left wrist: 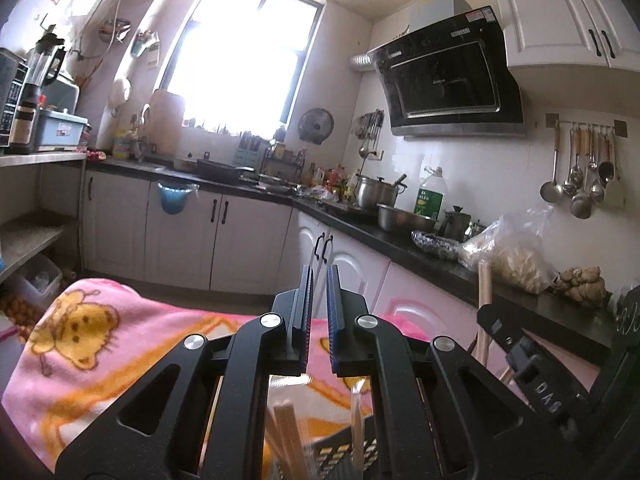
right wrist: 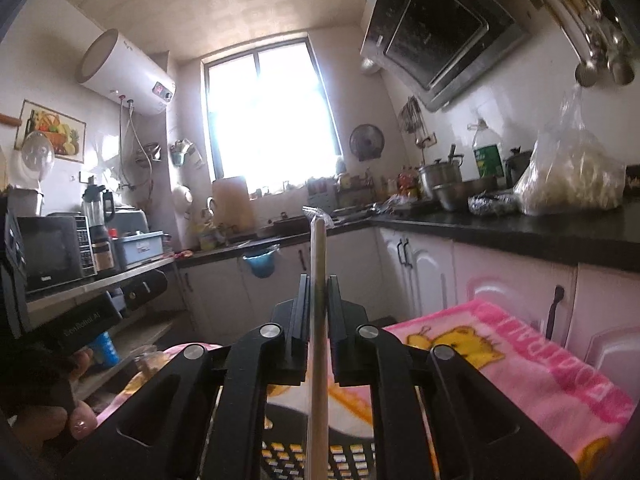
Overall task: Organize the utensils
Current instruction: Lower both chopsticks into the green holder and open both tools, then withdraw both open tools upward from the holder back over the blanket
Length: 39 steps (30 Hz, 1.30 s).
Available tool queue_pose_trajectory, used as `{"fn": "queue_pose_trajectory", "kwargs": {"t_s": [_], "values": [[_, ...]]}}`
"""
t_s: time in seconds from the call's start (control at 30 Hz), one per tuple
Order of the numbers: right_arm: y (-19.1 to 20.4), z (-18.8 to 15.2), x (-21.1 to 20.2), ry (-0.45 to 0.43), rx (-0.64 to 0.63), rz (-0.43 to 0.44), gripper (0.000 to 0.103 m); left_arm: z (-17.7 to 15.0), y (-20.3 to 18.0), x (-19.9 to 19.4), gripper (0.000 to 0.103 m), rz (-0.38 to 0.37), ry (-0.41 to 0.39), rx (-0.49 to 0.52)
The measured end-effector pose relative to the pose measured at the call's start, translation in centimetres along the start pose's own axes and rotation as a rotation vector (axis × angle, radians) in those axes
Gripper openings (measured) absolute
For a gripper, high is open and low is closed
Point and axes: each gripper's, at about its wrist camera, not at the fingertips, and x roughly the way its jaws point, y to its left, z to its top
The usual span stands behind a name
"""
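Pink fleece blanket (left wrist: 100, 332), printed with yellow cartoon bears, serves as the landmark: everything below is placed relative to it.

Left wrist view, left to right. Blanket fills the lower left. Left gripper (left wrist: 319, 280) is raised above the blanket's far edge; jaws nearly closed, only a narrow slit between the pads, nothing visible in the slit. Under the gripper body, at the blanket's near edge, pale wooden chopsticks (left wrist: 286, 436) stand in a dark perforated basket (left wrist: 340, 456); the picture is blurred there, count not readable. To the right of the blanket, the right gripper (left wrist: 532, 368) comes in from the frame edge, with a pale wooden stick (left wrist: 485, 308) running up through it in front of the black countertop (left wrist: 432, 260).

Right wrist view, left to right. Person's fingers (right wrist: 82, 420) wrap a black handle left of the blanket. Right gripper (right wrist: 319, 284) is clamped on the wooden stick, which is pinched between both pads, standing upright and extending well past the fingertips; a whitish end piece at its top, shape unclear. Stick's lower part passes down over the basket, which sits on the blanket. Blanket spreads to the lower right, just below the white cabinet doors (right wrist: 424, 272).
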Motion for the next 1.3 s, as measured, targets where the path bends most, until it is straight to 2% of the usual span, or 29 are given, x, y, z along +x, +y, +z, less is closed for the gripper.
{"fn": "queue_pose_trajectory", "kwargs": {"t_s": [0.1,0.33,0.6,0.7,0.8,0.93,1.13,1.3], "values": [[-0.1,0.1,-0.9,0.017,0.024,0.025,0.022,-0.2,0.2,-0.6,0.002,0.0,0.007,-0.006],[0.3,0.1,-2.1,0.037,0.011,0.032,0.022,-0.4,0.4,-1.9,0.005,-0.004,0.015,-0.011],[-0.4,1.3,-4.4,0.015,0.034,0.046,0.022,-0.4,-0.3,-3.3,0.007,-0.018,0.024,-0.005],[-0.8,1.6,-5.4,0.017,0.041,0.04,0.022,-0.5,-0.5,-3.9,0.016,-0.026,0.036,-0.013],[-1.1,1.6,-6.1,0.027,0.048,0.039,0.022,-0.7,-0.6,-4.6,0.019,-0.025,0.047,-0.021],[-1.1,1.8,-7.6,0.03,0.045,0.048,0.023,-0.9,-0.8,-5.8,0.032,-0.022,0.069,-0.029],[-0.8,2.0,-10.0,0.031,0.036,0.067,0.031,-1.0,-1.1,-7.8,0.053,-0.012,0.097,-0.028],[-0.5,2.0,-12.1,0.062,0.035,0.088,0.042,-1.6,-1.0,-9.6,0.069,-0.008,0.127,-0.042]]}}
